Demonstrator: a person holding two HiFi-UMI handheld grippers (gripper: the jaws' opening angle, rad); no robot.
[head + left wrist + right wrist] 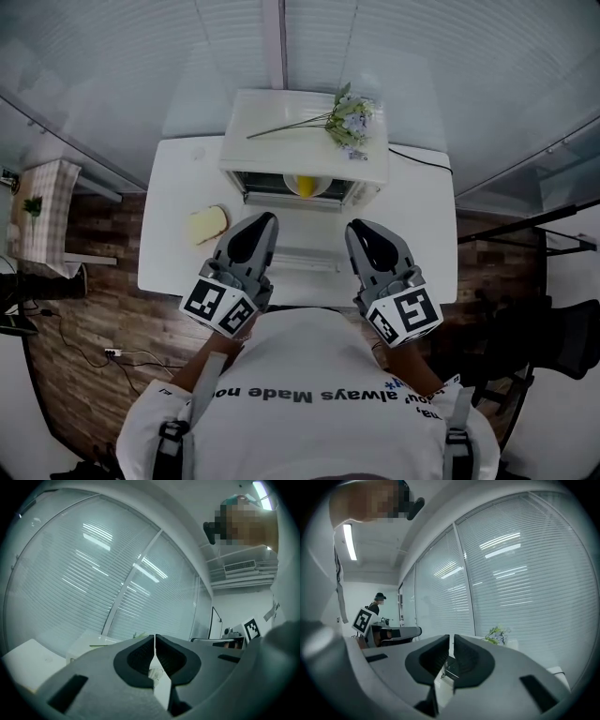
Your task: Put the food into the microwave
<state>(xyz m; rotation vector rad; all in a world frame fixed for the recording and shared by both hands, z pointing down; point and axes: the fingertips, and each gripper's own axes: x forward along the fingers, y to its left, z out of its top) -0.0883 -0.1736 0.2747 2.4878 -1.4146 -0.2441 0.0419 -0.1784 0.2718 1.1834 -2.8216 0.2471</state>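
Observation:
A white microwave point(305, 141) stands at the back of the white table point(169, 234), and its door point(302, 246) hangs open toward me. Inside the cavity sits a yellow food item in a white bowl point(305, 185). A pale yellow piece of food point(207, 224) lies on the table to the left of the door. My left gripper point(265, 220) hovers in front of the door's left side, jaws shut and empty point(154, 641). My right gripper point(356, 228) is held at the door's right side, also shut with nothing in it point(451, 641).
A flower sprig point(349, 120) lies on top of the microwave. A black cable point(422, 159) runs off the table's back right. Window blinds close off the far side. A dark chair point(562, 337) stands at the right, and a person point(377, 603) stands far off.

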